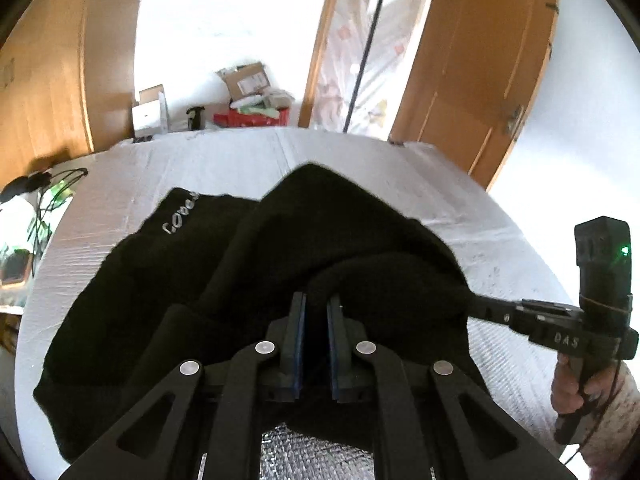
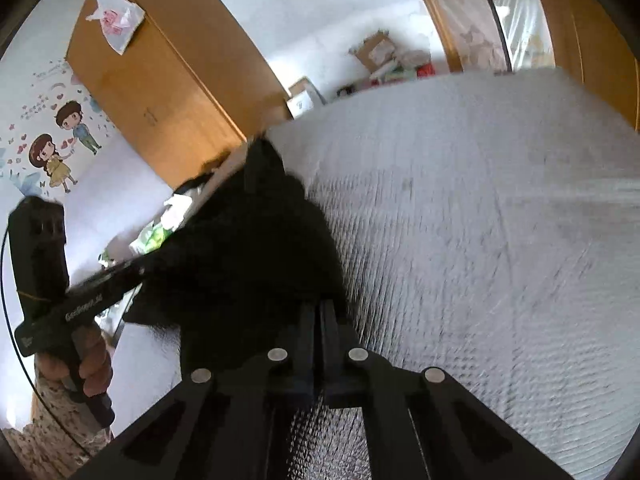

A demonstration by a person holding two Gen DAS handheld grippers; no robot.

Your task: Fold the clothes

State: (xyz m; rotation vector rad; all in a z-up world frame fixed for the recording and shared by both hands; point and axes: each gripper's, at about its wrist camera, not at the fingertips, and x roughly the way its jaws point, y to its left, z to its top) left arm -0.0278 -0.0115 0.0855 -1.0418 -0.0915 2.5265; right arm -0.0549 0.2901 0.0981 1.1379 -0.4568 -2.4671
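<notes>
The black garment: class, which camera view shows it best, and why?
The left wrist view: the black garment spreads across the white bed cover, its pale lettering showing. The right wrist view shows only a blurred dark bunch near the gripper.

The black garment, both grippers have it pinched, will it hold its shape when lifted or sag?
Likely sag: the garment drapes in soft folds between the left gripper and right gripper. Probably light; it bunches up thickly on the bed.

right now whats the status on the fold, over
Left gripper shut on black garment. Right gripper shut on it too. Garment bunched, partly lifted off white bed cover. Bed around it bare.
</notes>
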